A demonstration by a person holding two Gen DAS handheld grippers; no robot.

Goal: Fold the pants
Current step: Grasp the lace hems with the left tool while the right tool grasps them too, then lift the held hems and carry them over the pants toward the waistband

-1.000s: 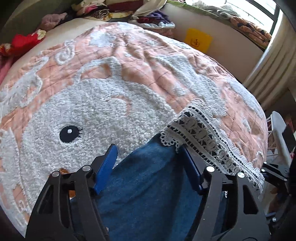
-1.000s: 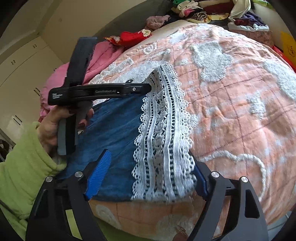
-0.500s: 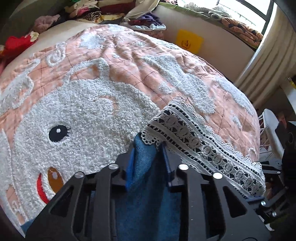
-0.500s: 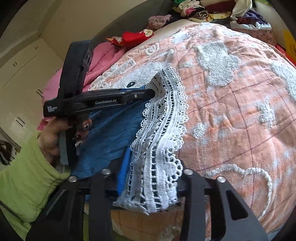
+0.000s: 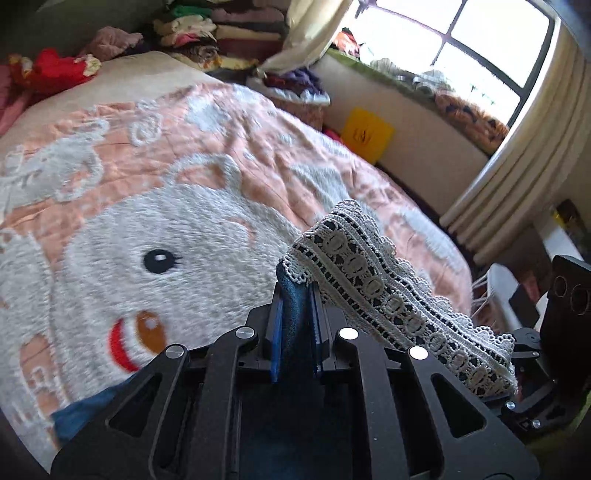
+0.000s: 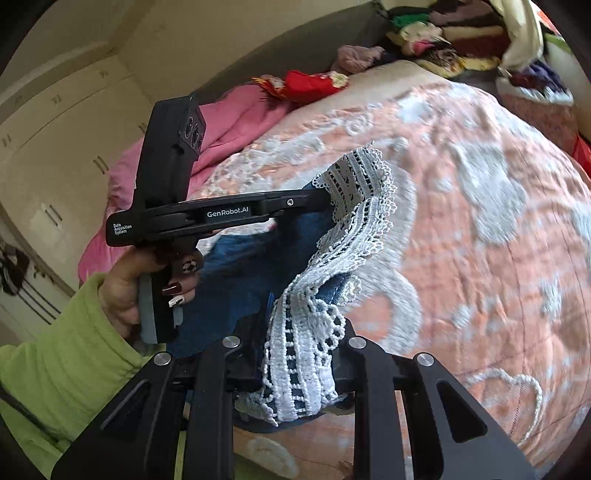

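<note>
Blue denim pants [image 6: 251,266] with a white lace hem [image 6: 354,221] lie on the peach quilt [image 5: 184,166] with a white bear pattern. My left gripper [image 5: 295,291] is shut on a denim corner of the hem [image 5: 293,310], which is raised off the quilt; the lace [image 5: 369,269] runs off to the right. From the right wrist view the left gripper [image 6: 321,197] is seen side-on, held by a hand [image 6: 122,280] in a green sleeve. The jaws of my right gripper [image 6: 306,328] are closing on bunched lace that is pinched between them and lifted.
Stacks of folded clothes [image 5: 221,33] stand past the far end of the bed. A yellow bag [image 5: 365,134] leans on the low wall under the window, by the curtain [image 5: 517,177]. A pink blanket [image 6: 229,122] and wardrobe doors [image 6: 55,147] lie to the left.
Both grippers went from wide open around the hem to shut on it. Both have risen, and the lace hem now hangs lifted off the quilt between them.
</note>
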